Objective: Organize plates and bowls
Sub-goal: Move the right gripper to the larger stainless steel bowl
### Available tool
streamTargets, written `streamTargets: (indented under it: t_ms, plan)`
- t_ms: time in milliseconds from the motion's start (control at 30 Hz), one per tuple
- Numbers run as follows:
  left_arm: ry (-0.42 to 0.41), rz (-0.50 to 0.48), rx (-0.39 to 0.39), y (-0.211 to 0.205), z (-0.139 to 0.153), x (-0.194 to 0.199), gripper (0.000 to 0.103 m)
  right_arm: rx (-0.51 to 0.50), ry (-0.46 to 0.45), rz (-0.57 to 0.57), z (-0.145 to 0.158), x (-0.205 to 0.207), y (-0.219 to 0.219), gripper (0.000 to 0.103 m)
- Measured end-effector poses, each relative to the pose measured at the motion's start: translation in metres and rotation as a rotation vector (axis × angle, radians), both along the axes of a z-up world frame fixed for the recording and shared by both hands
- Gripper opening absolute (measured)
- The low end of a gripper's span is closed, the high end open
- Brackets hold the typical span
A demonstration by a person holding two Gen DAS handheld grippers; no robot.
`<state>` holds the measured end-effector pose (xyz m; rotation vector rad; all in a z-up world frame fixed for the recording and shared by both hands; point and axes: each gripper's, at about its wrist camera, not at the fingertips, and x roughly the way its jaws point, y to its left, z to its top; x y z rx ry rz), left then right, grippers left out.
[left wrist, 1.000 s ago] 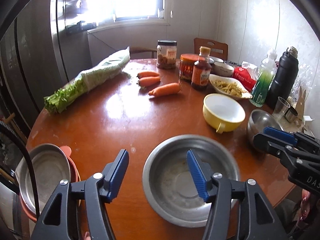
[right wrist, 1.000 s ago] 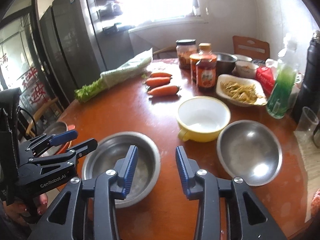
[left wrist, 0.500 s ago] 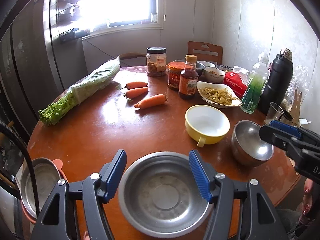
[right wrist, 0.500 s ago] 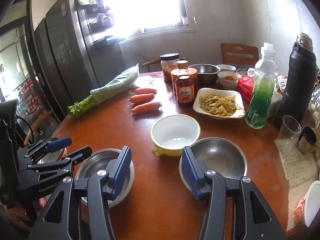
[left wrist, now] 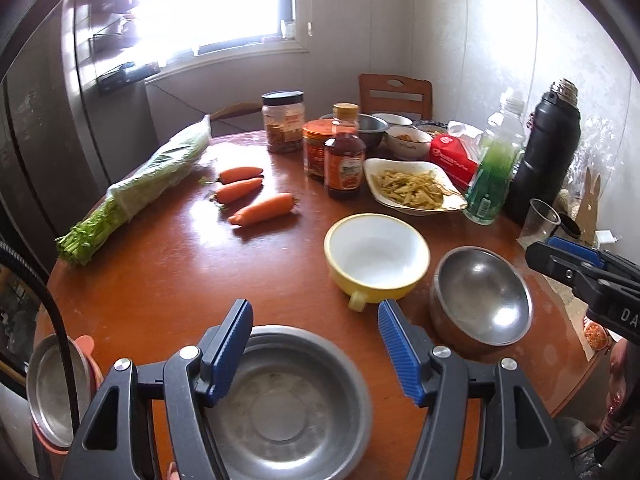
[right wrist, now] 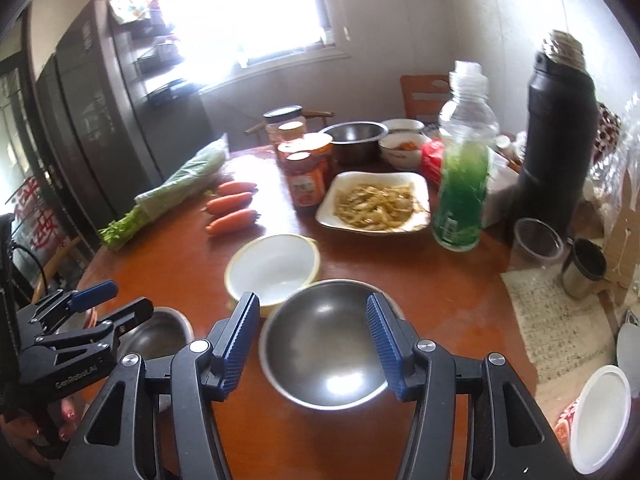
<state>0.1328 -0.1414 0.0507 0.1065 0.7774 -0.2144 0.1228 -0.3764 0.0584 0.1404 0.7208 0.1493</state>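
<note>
Left gripper (left wrist: 316,340) released above a shallow steel plate (left wrist: 288,412) near the table edge; right gripper (right wrist: 312,340), just widened, empty over a steel bowl (right wrist: 324,344).

bowl (left wrist: 376,256) – yellow, white inside | 3 carrots (left wrist: 262,209) – orange | table (left wrist: 160,280) – reddish-brown | flask (right wrist: 554,140) – black

Handled bowl (left wrist: 376,254) between shallow dish (left wrist: 288,404) and deep bowl (left wrist: 482,296) (touching neither)
</note>
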Motion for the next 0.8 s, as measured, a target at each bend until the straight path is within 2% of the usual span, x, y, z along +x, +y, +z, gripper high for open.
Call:
streamTargets:
  t_ms: [333, 800]
  plan:
    - [0.032, -0.051, -0.015, -0.036, -0.007, 0.006, 0.066, -0.015, 0.041, -0.028, -0.010, 0.004, -0.029, 0.058]
    - [0.114, -0.087, -0.040, -0.072, -0.038, 0.021, 0.066, -0.034, 0.114, -0.026, -0.049, 0.010, -0.037, 0.058]
